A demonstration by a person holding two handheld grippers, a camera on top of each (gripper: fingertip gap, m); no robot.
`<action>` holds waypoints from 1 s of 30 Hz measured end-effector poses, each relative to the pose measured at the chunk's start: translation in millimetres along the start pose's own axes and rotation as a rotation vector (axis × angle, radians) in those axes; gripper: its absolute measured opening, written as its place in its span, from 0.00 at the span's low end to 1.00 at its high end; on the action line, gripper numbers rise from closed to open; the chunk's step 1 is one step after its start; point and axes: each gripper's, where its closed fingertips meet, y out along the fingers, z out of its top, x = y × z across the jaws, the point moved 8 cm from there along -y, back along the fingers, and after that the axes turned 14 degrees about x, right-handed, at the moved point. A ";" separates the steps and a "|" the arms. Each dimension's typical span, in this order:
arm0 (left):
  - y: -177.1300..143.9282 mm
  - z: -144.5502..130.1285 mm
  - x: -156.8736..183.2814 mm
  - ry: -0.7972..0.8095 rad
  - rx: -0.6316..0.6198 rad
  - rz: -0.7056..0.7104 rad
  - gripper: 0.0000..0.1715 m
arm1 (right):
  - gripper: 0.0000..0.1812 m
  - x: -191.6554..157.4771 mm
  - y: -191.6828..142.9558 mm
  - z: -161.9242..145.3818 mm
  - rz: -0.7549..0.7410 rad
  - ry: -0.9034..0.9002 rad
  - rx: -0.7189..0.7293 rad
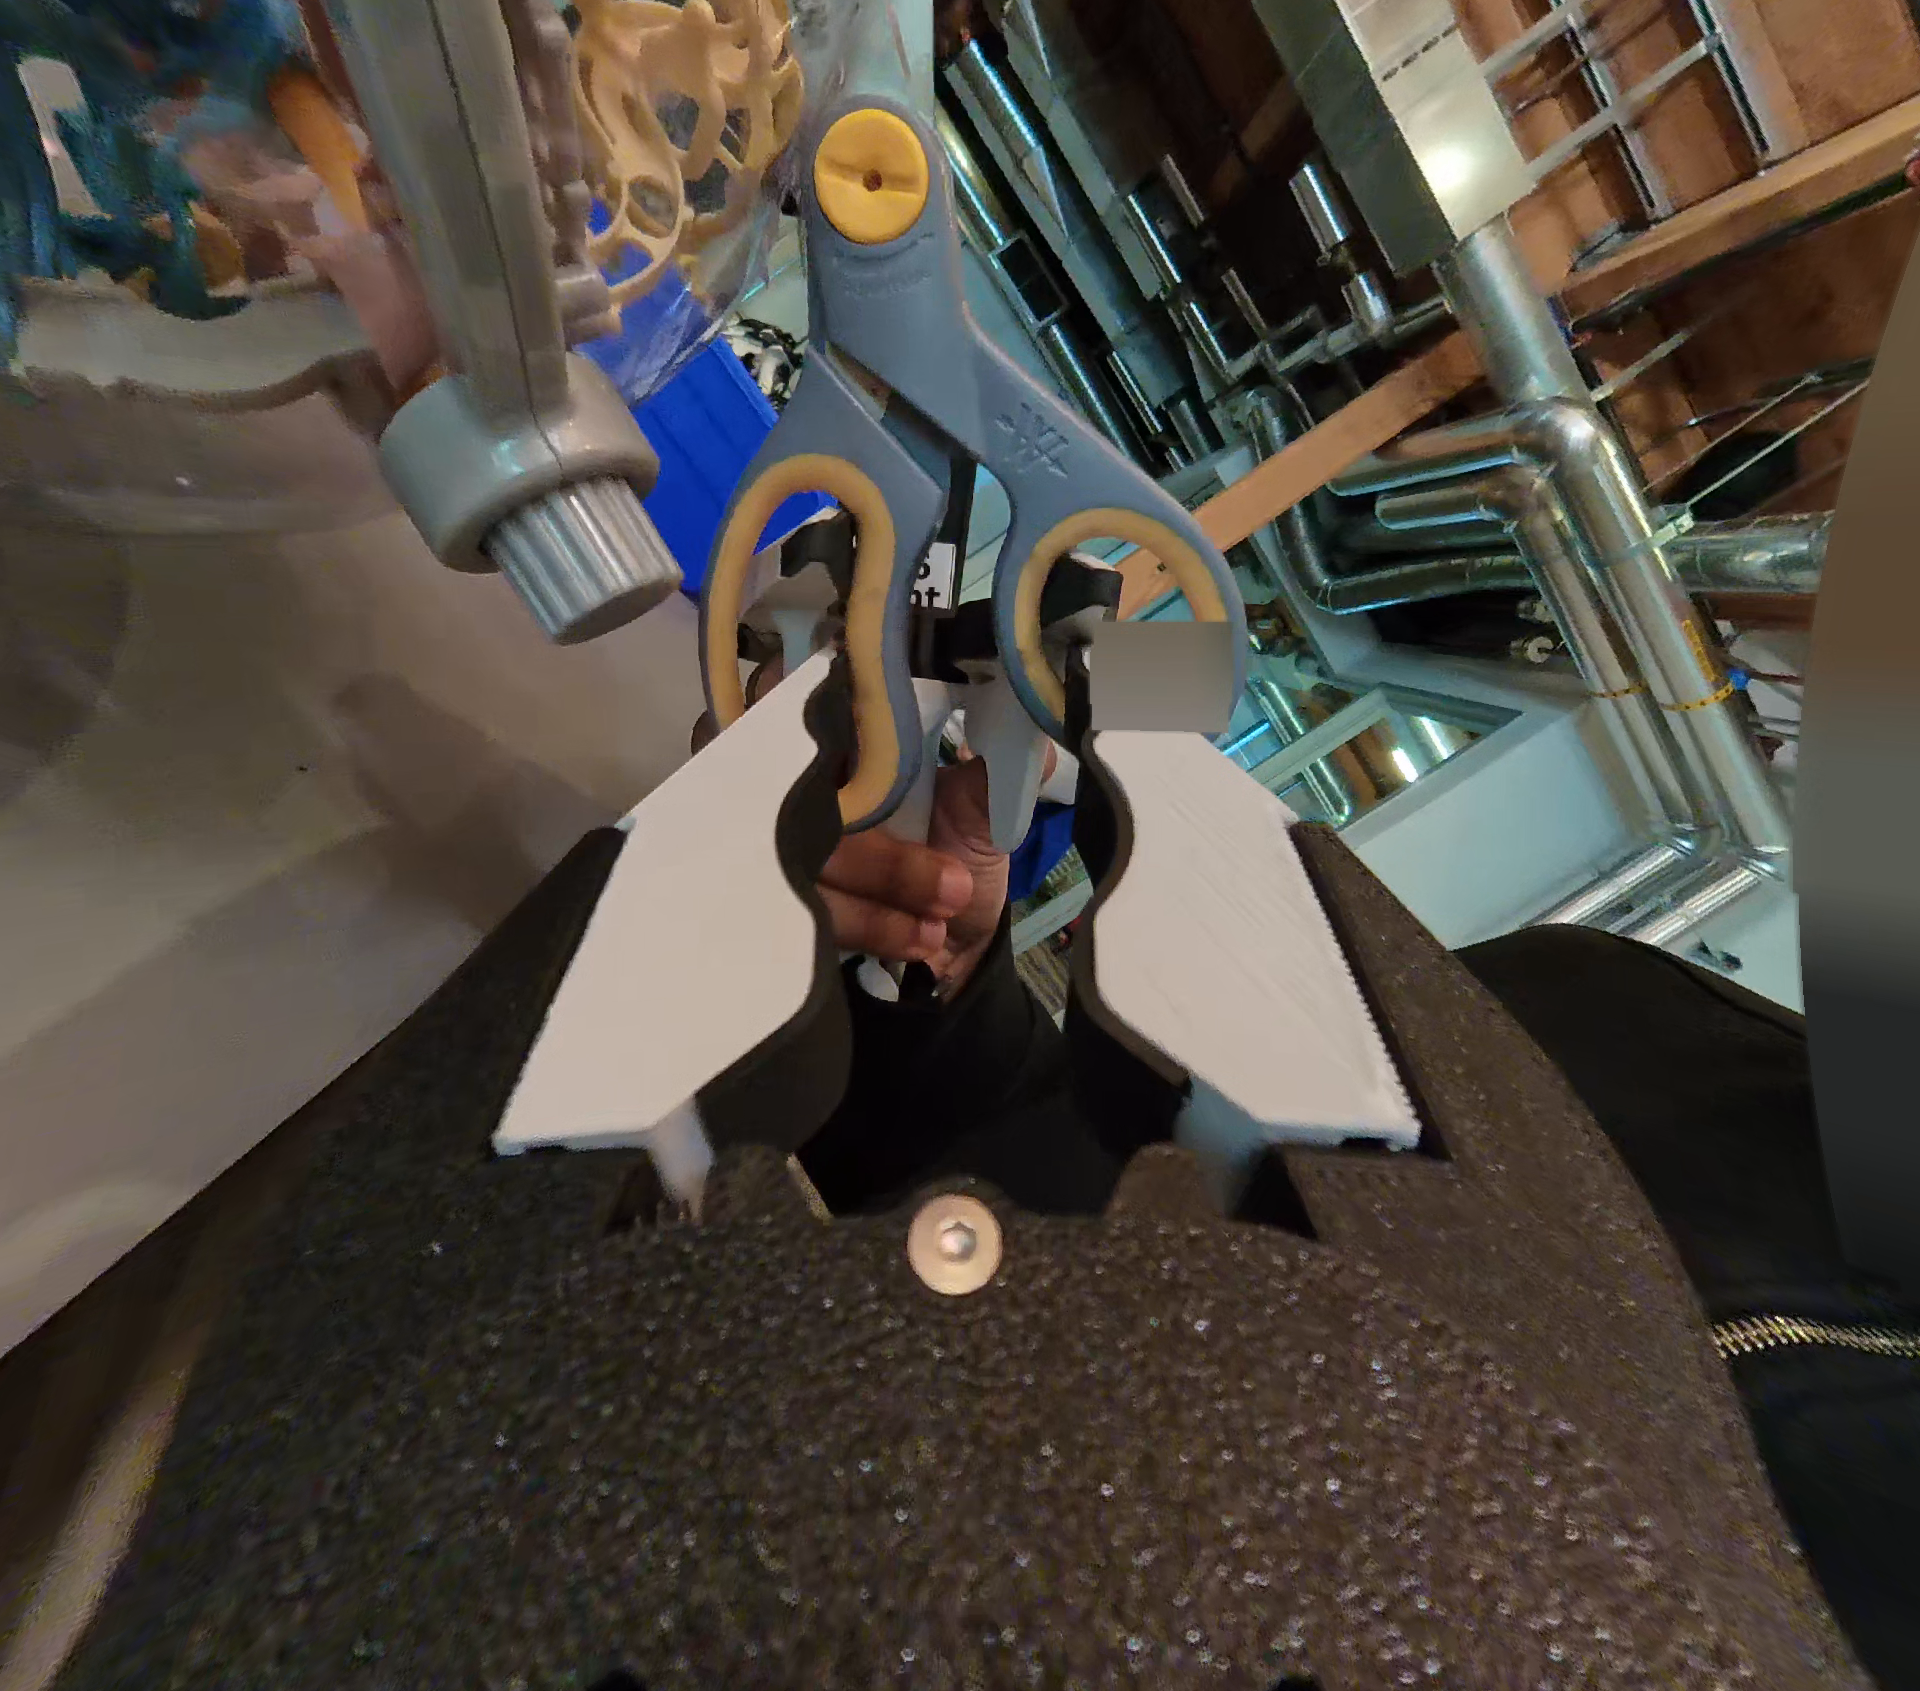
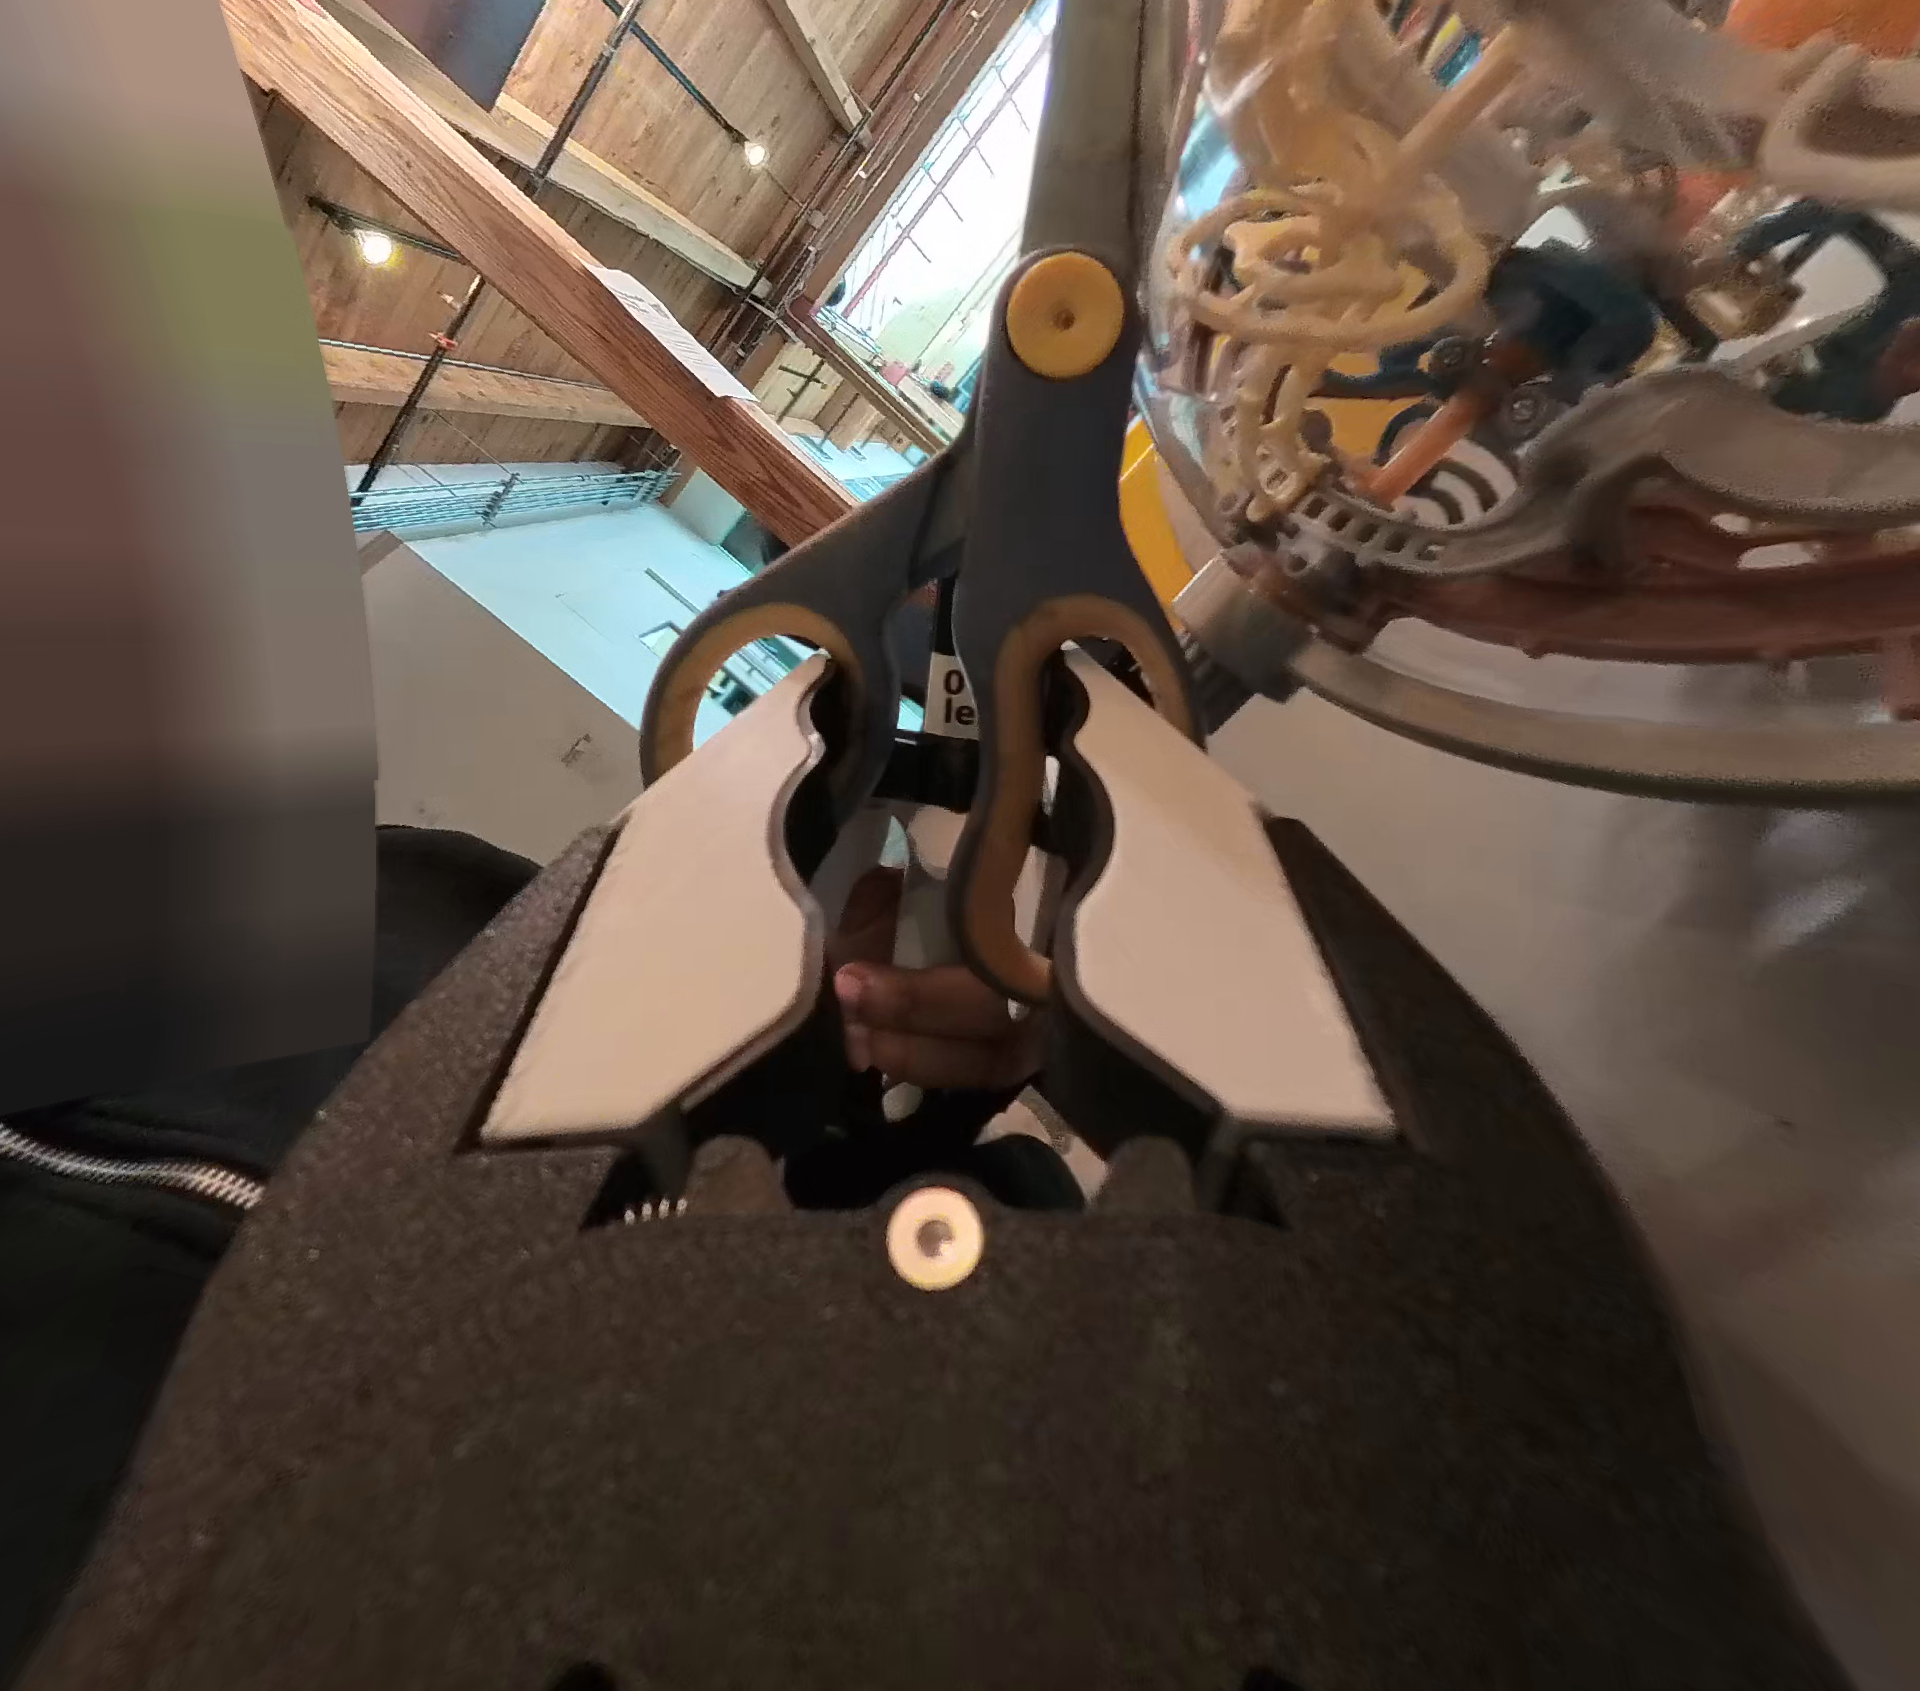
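Grey scissors [image 1: 914,353] with yellow-lined handle loops and a yellow pivot stand blades-up between my two grippers, which face each other. My left gripper [image 1: 951,706] has a fingertip in each loop, and the loops' inner bars are clamped between its black pads. My right gripper [image 2: 945,685] grips the same scissors [image 2: 1029,436] from the other side in the same way. The right gripper's pale fingers [image 1: 1008,768] show behind the handles in the left wrist view. The blades are closed, and their tips are out of view.
A clear plastic ball maze toy [image 1: 665,41] on a grey stand sits on the grey table [image 1: 260,810] close beside the blades; it also shows in the right wrist view [image 2: 1507,291]. A person's hand [image 1: 904,903] and black jacket [image 1: 1662,1070] are behind. A blue bin [image 1: 707,415] stands farther off.
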 end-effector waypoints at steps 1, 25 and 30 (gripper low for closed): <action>-0.7 0.9 0.3 0.004 -0.002 0.002 0.21 | 0.18 0.0 0.5 -0.4 0.005 0.007 0.003; -3.2 1.8 2.4 -0.013 0.044 -0.057 0.14 | 0.15 -1.5 -1.3 -5.6 0.072 0.125 0.064; -3.7 3.3 5.5 0.002 0.042 -0.053 0.15 | 0.16 -2.8 -1.2 -5.1 0.044 0.104 0.062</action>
